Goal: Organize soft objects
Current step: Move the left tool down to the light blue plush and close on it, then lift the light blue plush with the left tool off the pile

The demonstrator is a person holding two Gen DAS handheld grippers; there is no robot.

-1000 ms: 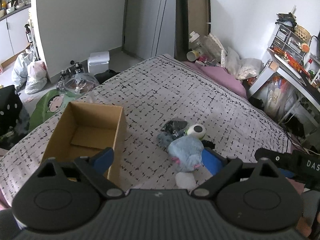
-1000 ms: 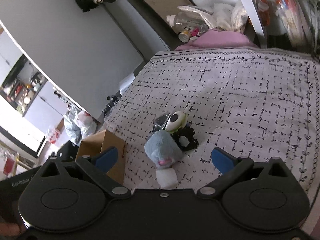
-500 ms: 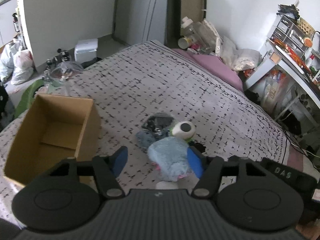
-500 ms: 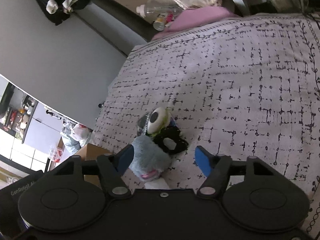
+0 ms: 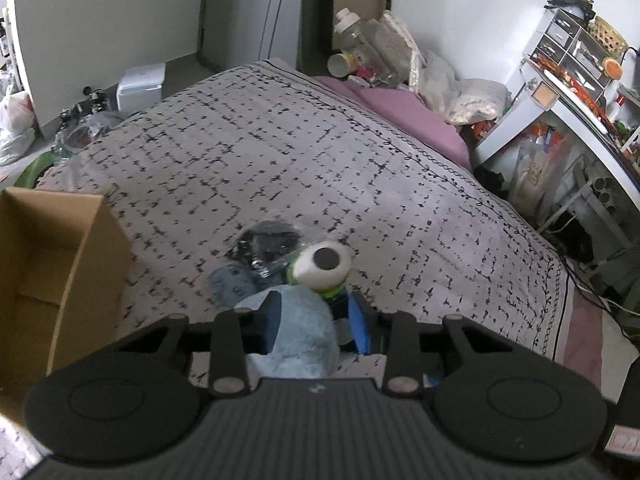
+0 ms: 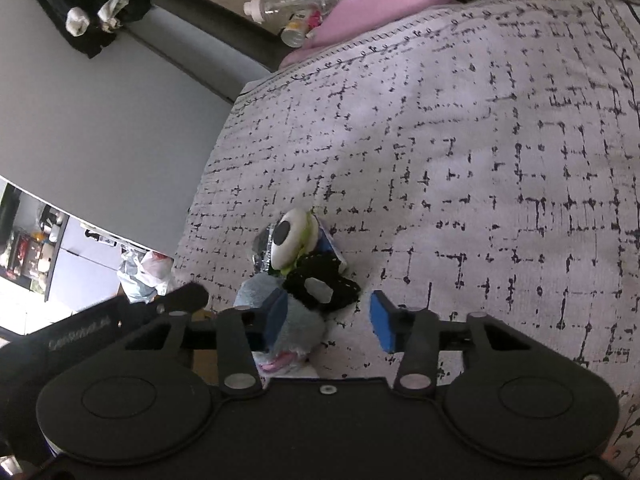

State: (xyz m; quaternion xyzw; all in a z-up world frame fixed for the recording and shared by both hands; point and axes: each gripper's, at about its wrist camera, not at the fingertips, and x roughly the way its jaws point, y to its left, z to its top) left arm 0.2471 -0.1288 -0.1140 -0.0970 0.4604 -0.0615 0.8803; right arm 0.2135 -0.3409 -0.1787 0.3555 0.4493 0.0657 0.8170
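Note:
A pile of soft toys lies mid-bed: a light blue plush (image 5: 298,332), a green one-eyed plush (image 5: 322,266), a black knit piece (image 6: 320,286) and a dark item in clear wrap (image 5: 268,244). My left gripper (image 5: 314,322) is low over the blue plush, its jaws closing with the plush between them. The left pad sinks into the fur while the right pad stands just clear. My right gripper (image 6: 328,322) is closing too. Its left pad touches the blue plush (image 6: 296,324) and its right pad hangs over bare cover. An open cardboard box (image 5: 52,264) stands to the left.
The patterned bed cover (image 5: 320,140) stretches away behind the pile. Bottles and bags (image 5: 372,56) crowd the bed's head beside a pink sheet (image 5: 400,120). A cluttered white desk (image 5: 580,92) stands right; a white box (image 5: 142,84) and bags sit on the floor left.
Both grippers came down onto the toy pile and their jaws narrowed from wide. The left one shifted right, away from the box, until the blue plush lay between its pads.

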